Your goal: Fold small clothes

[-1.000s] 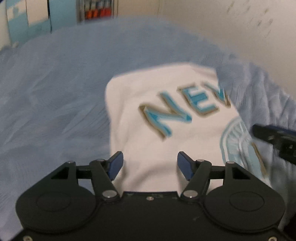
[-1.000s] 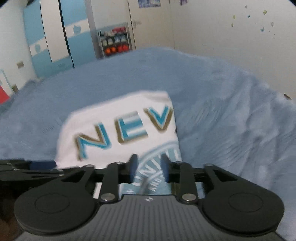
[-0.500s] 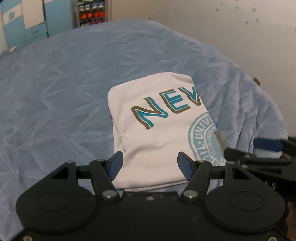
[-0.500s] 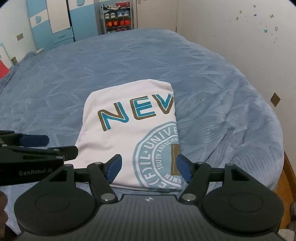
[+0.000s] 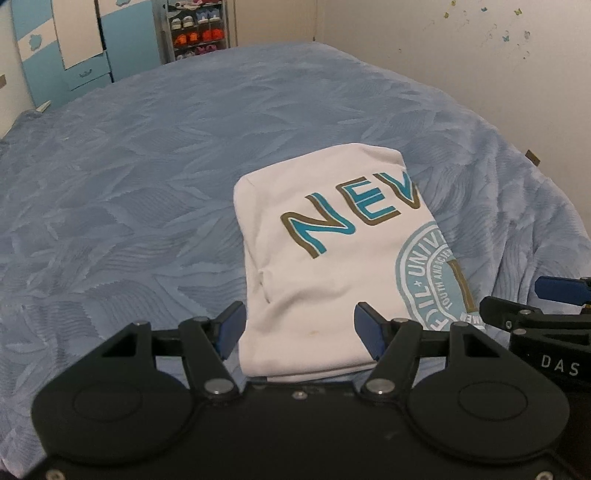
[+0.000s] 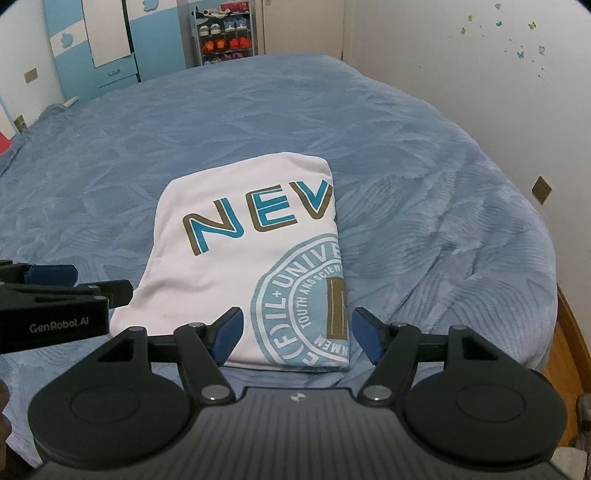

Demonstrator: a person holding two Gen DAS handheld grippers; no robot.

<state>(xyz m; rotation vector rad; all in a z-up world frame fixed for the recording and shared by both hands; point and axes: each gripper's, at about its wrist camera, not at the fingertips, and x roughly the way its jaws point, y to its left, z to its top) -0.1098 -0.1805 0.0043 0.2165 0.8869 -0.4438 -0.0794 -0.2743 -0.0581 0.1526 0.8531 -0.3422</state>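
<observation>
White T-shirt (image 6: 243, 258), folded into a compact rectangle, lies flat on the blue bedspread (image 6: 424, 177), printed side up: teal "NEV" lettering and part of a round university seal. Left gripper (image 5: 300, 334) released, jaws spread wide, holding nothing, poised over the shirt's near edge. Right gripper (image 6: 297, 334) likewise released and empty, near the shirt's near right corner. Wardrobe (image 6: 110, 40) and shoe rack (image 6: 221, 33) beyond the bed.

Black left gripper (image 5: 300, 334) and right gripper (image 6: 297, 334): blue finger pads, silver pivot screws, white "GenRobot.AI" lettering.
</observation>
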